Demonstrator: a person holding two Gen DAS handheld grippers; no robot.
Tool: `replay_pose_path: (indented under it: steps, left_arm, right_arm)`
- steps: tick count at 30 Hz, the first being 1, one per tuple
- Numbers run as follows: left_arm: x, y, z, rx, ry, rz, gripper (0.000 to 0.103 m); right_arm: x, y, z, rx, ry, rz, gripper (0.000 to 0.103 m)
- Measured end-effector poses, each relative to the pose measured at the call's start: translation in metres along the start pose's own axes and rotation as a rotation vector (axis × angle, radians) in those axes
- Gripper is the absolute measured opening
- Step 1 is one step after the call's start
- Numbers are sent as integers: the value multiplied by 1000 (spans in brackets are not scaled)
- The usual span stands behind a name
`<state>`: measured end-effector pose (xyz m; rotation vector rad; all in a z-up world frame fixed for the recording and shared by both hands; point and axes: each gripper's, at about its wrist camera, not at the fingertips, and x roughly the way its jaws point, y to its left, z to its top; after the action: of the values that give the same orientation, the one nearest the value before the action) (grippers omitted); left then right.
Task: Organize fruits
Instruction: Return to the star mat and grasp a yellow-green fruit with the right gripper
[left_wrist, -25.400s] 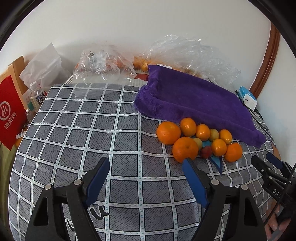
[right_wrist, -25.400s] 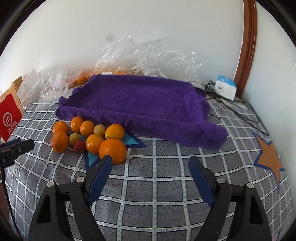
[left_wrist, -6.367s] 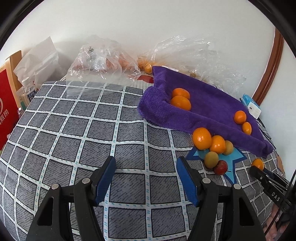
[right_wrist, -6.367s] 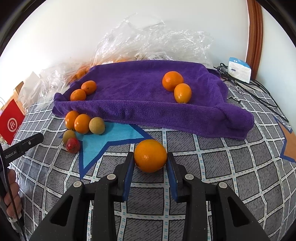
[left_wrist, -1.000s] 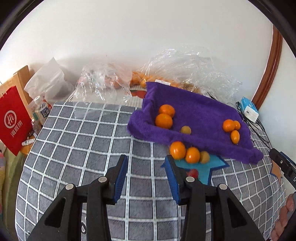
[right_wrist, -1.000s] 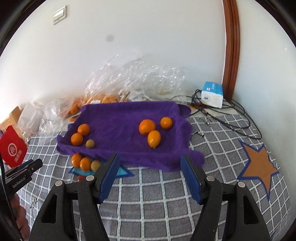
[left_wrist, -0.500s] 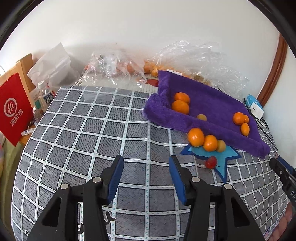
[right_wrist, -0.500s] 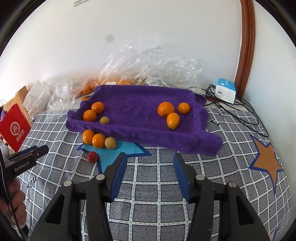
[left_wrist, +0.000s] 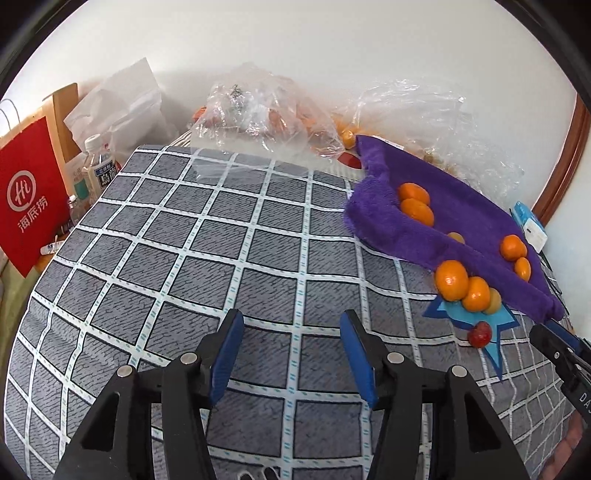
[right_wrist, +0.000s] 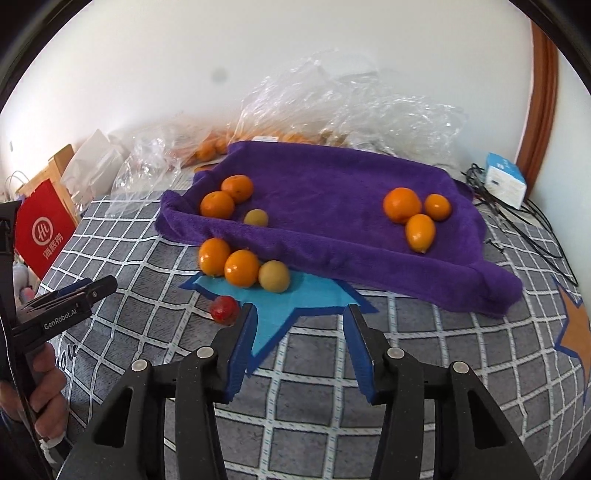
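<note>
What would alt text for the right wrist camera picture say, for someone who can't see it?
A purple towel on a grey checked bedspread holds six fruits in two groups of three, while two oranges, a yellowish fruit and a small red fruit lie in front of it. The empty right gripper is in the foreground.

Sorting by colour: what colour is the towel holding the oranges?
Purple towel; right wrist view shows it best.

Left gripper (left_wrist: 291, 347) angled downward, blue fingers (left_wrist: 227, 352) apart and opening with nothing between them, right gripper (right_wrist: 297, 341) angled downward, fingers (right_wrist: 242, 345) parted and empty, a hand (right_wrist: 40, 391) gripping the left handle
</note>
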<state>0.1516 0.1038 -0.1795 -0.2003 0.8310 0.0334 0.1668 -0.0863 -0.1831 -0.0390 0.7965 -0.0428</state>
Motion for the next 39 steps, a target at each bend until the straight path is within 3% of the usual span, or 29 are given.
replay_pose_path:
  steps: [6, 11, 21, 22, 29, 34, 39]
  left_arm:
    - [-1, 1, 0, -9, -14, -34, 57]
    - [-2, 7, -1, -41, -16, -49, 57]
    - [-1, 5, -2, -39, -17, -49, 58]
    - [-1, 5, -2, -37, -17, -50, 58]
    - [-1, 5, -2, -38, -15, -65, 58]
    - [-2, 4, -2, -32, -22, -66, 58]
    - [-8, 4, -2, -35, -53, -78, 58]
  right_arm:
    - [23, 19, 5, -30, 6, -14, 48]
    - [46, 18, 14, -68, 35, -41, 36]
    - [75, 10, 21, -47, 88, 8, 33]
    - [73, 10, 20, -49, 76, 6, 27]
    - [45, -4, 7, -58, 16, -12, 27]
    - [31, -32, -11, -39, 25, -86, 27]
    - [20, -64, -18, 29, 22, -67, 27]
